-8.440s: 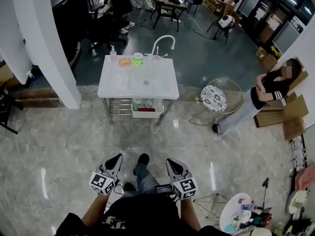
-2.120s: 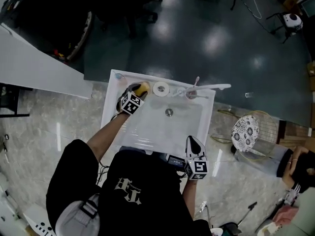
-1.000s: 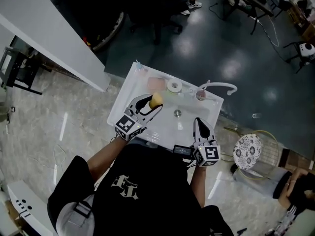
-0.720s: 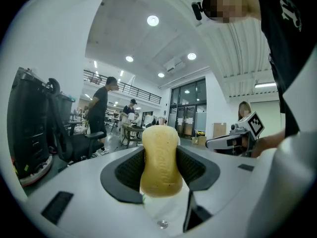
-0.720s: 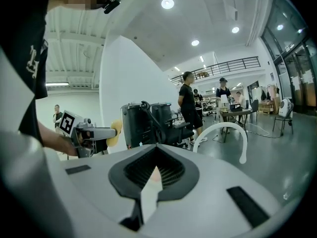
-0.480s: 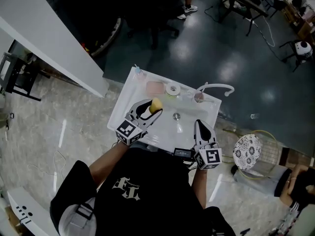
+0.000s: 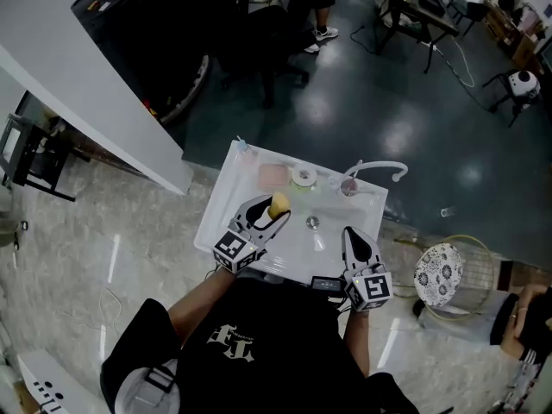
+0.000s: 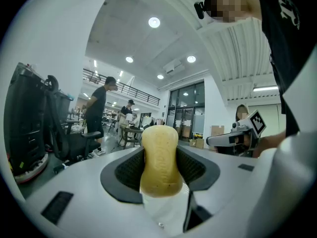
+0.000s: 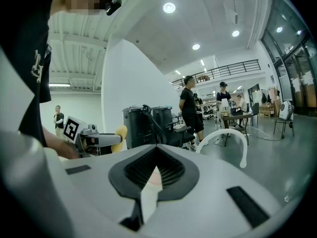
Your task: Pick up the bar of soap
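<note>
My left gripper [image 7: 272,213] is clamped on the soap [image 7: 279,203]. In the left gripper view the yellow bar [image 8: 159,158] stands on end between the two dark pads [image 8: 128,168], pinched at its lower half with its rounded top above them. In the head view the bar is lifted over the left part of the white sink [image 7: 226,198], near the pink dish [image 7: 272,175] on the back ledge. My right gripper [image 7: 351,235] hangs over the sink's front right edge, well apart from the soap, not far from the drain [image 7: 312,222]. In the right gripper view its jaws are pressed together with nothing between them. The curved white faucet [image 7: 380,169] stands at the sink's back right.
</note>
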Demonstrator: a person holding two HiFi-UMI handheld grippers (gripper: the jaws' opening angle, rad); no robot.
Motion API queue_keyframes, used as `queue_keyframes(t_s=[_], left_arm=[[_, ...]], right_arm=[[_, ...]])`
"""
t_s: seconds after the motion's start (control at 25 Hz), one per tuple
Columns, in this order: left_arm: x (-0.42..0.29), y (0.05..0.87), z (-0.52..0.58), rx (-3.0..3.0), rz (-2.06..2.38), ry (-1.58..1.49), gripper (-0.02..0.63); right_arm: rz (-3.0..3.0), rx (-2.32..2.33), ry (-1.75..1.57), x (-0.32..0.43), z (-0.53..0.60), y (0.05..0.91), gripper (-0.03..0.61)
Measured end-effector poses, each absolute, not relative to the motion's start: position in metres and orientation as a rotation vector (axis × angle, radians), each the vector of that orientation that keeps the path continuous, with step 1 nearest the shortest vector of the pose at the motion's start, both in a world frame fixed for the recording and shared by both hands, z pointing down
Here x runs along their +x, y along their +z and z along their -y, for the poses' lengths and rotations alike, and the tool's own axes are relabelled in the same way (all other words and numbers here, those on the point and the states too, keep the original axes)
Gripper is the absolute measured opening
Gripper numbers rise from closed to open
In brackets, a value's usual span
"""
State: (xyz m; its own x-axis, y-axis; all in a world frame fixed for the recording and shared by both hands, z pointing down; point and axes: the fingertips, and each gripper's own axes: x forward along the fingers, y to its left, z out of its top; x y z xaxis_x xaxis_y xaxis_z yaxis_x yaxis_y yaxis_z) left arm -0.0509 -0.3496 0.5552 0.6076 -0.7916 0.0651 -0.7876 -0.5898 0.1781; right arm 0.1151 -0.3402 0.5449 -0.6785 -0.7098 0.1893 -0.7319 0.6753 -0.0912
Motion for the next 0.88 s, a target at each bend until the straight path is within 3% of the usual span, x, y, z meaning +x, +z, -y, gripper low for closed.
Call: queue_keyframes(t_s=[0.88], left_arm=[[-0.0485,0.5526,0.352,2.65,1.295,-0.017,0.198]], right_arm=[[2.725,1.213,0.267,0.1182,0.3403,0.5484,0.003]])
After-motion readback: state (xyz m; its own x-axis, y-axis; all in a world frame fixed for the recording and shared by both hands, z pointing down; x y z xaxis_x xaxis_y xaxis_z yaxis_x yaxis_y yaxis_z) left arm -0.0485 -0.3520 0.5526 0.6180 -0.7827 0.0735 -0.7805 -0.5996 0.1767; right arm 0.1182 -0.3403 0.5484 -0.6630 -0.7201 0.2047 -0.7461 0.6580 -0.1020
